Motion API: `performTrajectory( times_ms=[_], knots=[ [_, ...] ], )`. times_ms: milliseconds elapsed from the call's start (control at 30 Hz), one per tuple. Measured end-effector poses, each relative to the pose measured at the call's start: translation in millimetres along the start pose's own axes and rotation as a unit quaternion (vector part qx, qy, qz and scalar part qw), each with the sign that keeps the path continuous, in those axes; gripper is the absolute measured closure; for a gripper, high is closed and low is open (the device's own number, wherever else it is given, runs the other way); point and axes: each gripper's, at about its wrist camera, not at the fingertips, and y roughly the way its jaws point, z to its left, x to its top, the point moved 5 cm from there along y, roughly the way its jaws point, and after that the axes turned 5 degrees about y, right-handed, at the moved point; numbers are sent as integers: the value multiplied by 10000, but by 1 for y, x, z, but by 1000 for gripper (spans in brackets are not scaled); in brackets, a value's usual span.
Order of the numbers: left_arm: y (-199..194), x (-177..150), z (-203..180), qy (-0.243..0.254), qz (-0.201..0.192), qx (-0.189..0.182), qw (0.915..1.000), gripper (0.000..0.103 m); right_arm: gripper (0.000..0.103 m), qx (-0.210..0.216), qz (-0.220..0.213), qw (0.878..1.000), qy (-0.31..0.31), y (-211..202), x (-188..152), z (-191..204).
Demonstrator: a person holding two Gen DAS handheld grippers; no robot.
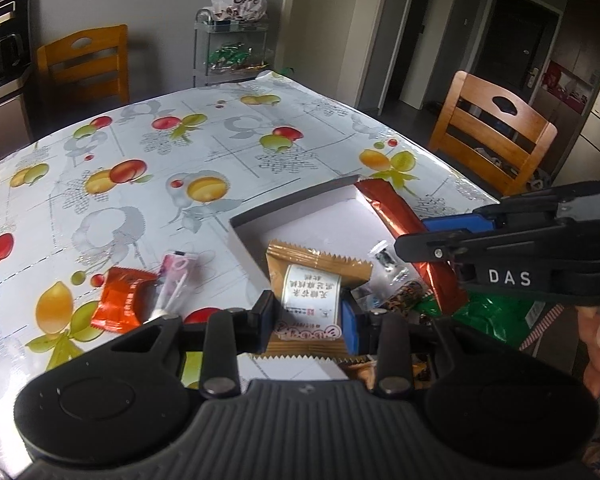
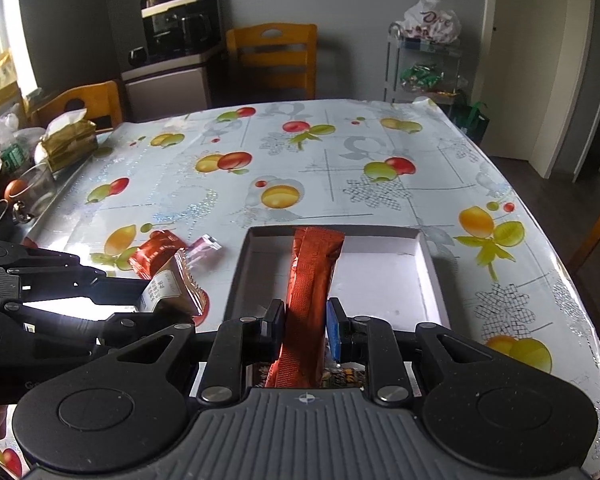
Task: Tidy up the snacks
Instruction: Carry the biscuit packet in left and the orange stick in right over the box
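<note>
The left tongs [image 1: 309, 320] grip a tan biscuit packet [image 1: 314, 280] at the near edge of the shallow box [image 2: 430, 264]. The right tongs [image 2: 305, 322] clamp a long red-brown snack stick [image 2: 310, 276] above the box. Farther left on the fruit-print worktop [image 2: 340, 152] lie an orange candy packet [image 1: 120, 300] and a pink wrapper [image 1: 174, 276].

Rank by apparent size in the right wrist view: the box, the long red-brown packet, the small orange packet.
1. box
2. long red-brown packet, though its nearness to the camera enlarges it
3. small orange packet
</note>
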Motion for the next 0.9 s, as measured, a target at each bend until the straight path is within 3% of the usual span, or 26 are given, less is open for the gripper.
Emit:
performTrajectory(
  times_ms=[900],
  knots=[
    [35,10,-29,154,190,-208,9995,71,79,-134,133,9998,117,5,-4,-34]
  ],
)
